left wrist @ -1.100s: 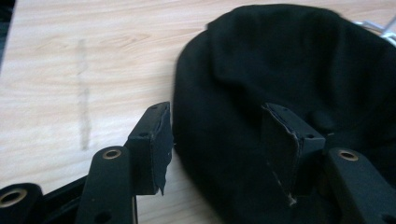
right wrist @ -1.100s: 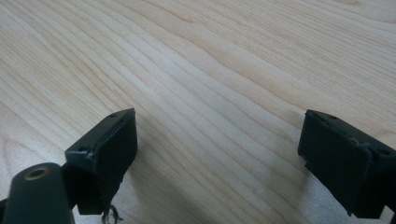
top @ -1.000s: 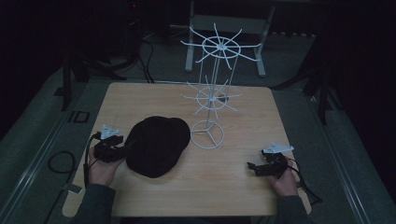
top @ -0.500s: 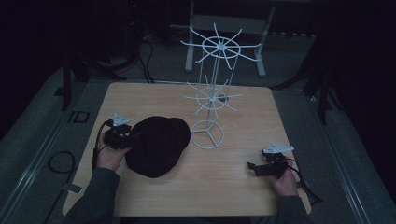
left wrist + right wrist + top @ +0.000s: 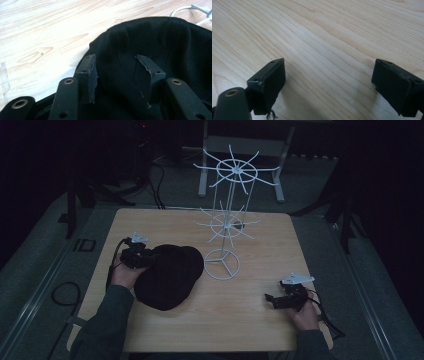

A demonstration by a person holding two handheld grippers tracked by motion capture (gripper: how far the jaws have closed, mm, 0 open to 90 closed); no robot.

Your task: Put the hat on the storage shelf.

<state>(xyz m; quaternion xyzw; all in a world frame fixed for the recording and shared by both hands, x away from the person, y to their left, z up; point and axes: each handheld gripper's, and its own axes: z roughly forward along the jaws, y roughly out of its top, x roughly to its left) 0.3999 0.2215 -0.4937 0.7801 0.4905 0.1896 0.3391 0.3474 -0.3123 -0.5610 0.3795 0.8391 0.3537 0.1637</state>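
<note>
The black hat (image 5: 170, 275) lies on the left half of the wooden table (image 5: 250, 320), beside the white wire rack (image 5: 227, 220). The left gripper (image 5: 117, 75) has its jaws apart, straddling a fold at the hat's edge. The right gripper (image 5: 329, 82) rests wide apart over bare wood, well away from the hat.

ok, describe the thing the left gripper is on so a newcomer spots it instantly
Start at the light wooden table and find the white wire display stand near its middle. Just left of the stand's ring base lies a black, soft, rounded fabric cap, the left gripper at its edge. It is the table's one dark, limp item.
</note>
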